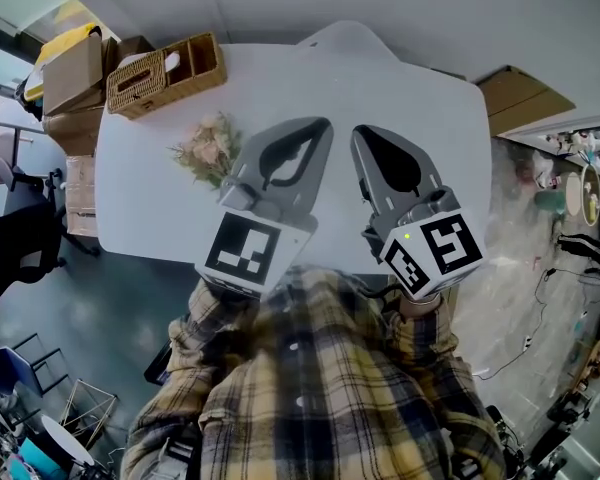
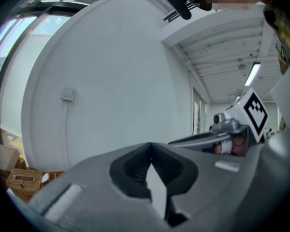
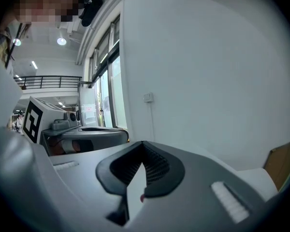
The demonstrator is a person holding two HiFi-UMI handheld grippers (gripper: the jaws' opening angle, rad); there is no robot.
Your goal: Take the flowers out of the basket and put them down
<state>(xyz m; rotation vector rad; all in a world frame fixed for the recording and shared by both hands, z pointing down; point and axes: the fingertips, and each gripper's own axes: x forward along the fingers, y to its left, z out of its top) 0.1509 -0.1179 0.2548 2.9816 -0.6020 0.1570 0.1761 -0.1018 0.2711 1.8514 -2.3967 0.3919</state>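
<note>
A bunch of pale pink flowers (image 1: 208, 148) lies on the white table (image 1: 420, 178), just in front of the woven basket (image 1: 165, 73) at the table's far left corner. The basket (image 2: 23, 179) also shows low at the left of the left gripper view. My left gripper (image 1: 320, 126) is raised over the table's near middle, to the right of the flowers, shut with nothing in it; its tips meet (image 2: 151, 146). My right gripper (image 1: 365, 133) hangs beside it, also shut and empty, tips together (image 3: 142, 144). Both point up towards the white wall.
Cardboard boxes (image 1: 72, 73) are stacked left of the table, and another box (image 1: 520, 96) stands at its right. A black chair (image 1: 20, 233) is on the left floor. A cluttered shelf (image 1: 580, 168) and cables lie to the right.
</note>
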